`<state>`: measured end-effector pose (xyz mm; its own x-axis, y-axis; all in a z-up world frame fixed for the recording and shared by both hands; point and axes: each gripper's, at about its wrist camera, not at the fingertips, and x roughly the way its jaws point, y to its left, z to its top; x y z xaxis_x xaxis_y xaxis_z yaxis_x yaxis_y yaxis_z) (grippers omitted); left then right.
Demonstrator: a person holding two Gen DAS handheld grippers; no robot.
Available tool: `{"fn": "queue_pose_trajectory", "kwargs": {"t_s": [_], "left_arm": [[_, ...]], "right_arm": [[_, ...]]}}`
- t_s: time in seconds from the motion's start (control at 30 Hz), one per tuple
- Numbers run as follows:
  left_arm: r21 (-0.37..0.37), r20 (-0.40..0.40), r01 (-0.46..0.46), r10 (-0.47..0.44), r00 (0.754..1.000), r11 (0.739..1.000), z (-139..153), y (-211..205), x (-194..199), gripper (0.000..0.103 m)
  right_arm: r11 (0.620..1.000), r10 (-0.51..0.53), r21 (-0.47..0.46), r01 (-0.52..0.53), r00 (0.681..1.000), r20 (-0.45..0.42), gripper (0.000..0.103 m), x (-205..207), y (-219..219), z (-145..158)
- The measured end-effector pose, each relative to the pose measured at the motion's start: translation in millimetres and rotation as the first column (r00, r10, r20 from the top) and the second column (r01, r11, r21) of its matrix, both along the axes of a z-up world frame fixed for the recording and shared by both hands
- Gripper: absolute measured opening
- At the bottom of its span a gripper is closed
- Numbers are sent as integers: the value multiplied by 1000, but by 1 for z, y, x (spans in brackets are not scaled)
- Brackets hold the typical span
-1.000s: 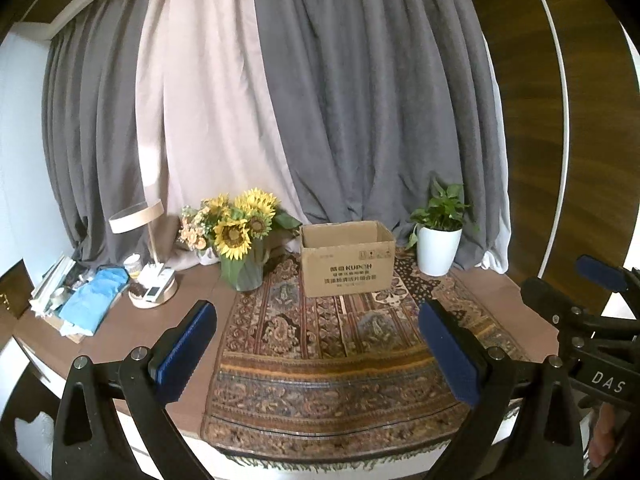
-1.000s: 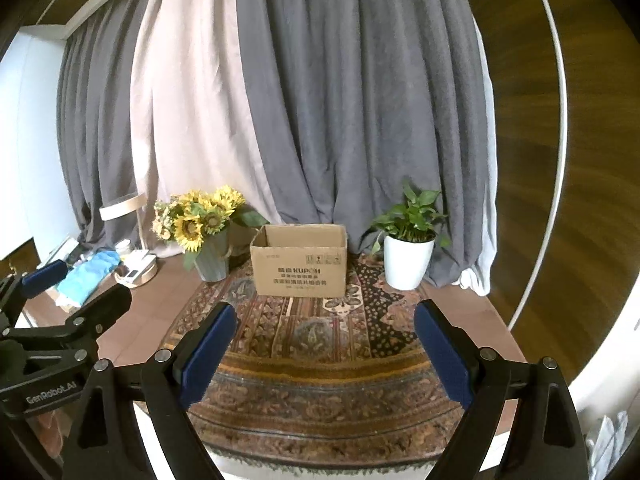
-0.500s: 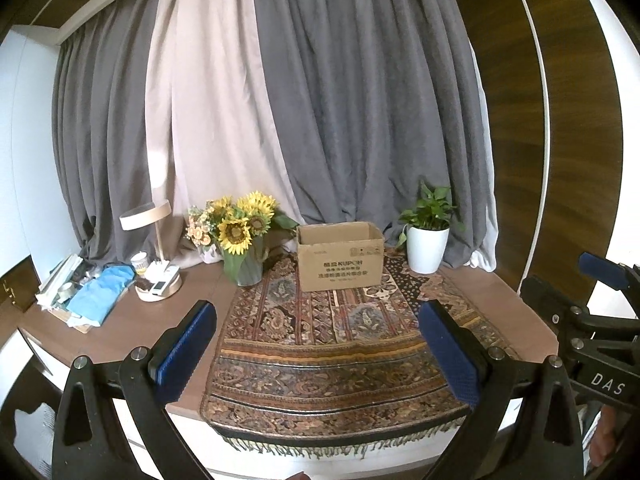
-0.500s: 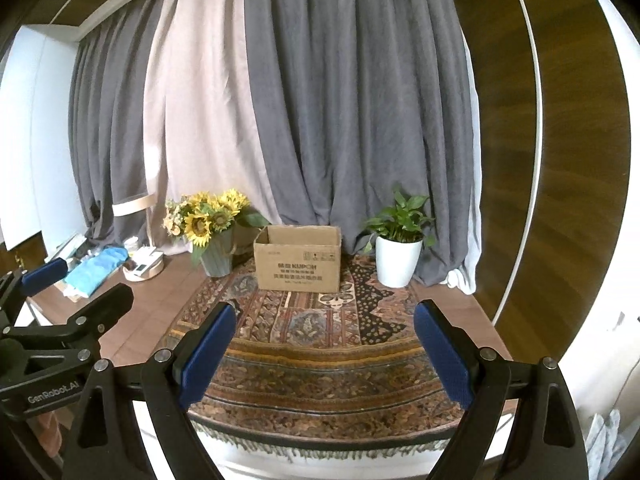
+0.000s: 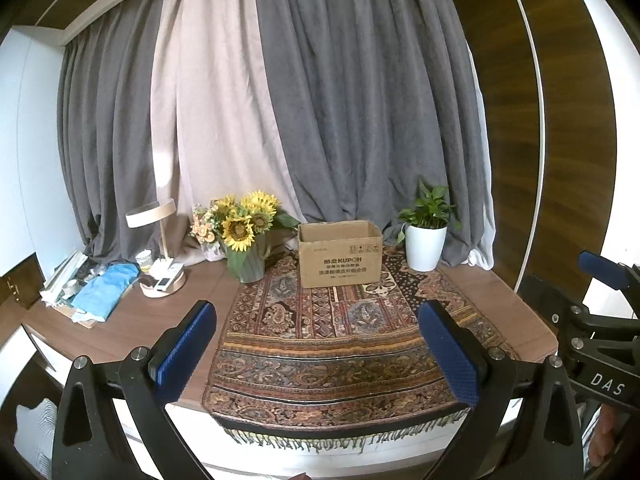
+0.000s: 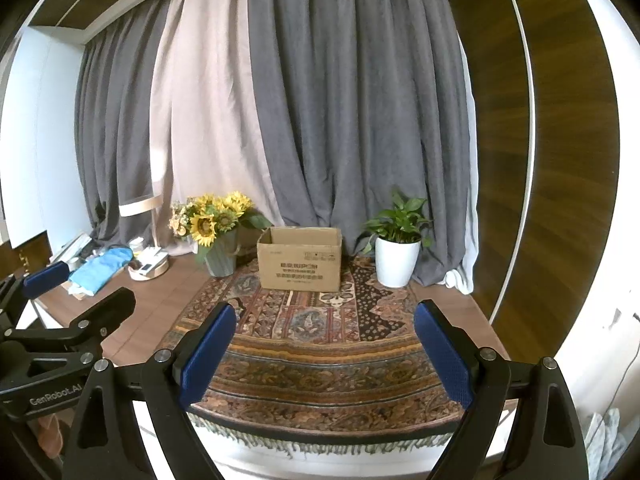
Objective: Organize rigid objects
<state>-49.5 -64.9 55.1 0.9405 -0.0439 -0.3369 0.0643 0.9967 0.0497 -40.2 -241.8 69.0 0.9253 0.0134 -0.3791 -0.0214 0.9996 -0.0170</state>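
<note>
Cardboard box point(image 5: 339, 254), open-topped, at the desk's point(image 5: 132, 320) back on the rug point(image 5: 340, 344): likely light, stiff, crushable, best held by opposite walls; both grippers point(image 5: 316, 354) point(image 6: 326, 354) wide apart, empty.

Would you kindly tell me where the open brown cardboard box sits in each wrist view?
Left wrist view: the open brown cardboard box sits centre, slightly right, on the patterned rug.
Right wrist view: the box sits centre, slightly left.
Shared landmark: the green plant in a white pot, just right of the box.
</note>
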Motion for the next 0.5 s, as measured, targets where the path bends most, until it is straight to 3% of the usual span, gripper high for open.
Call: {"fn": "queue_pose_trajectory", "kwargs": {"t_s": [0.5], "left_arm": [[16,18,14,-14,1000,1000,3,2,-7,103]], "right_arm": [[1000,-8,-1,8,1000,8,92,-11,-1,1]]}}
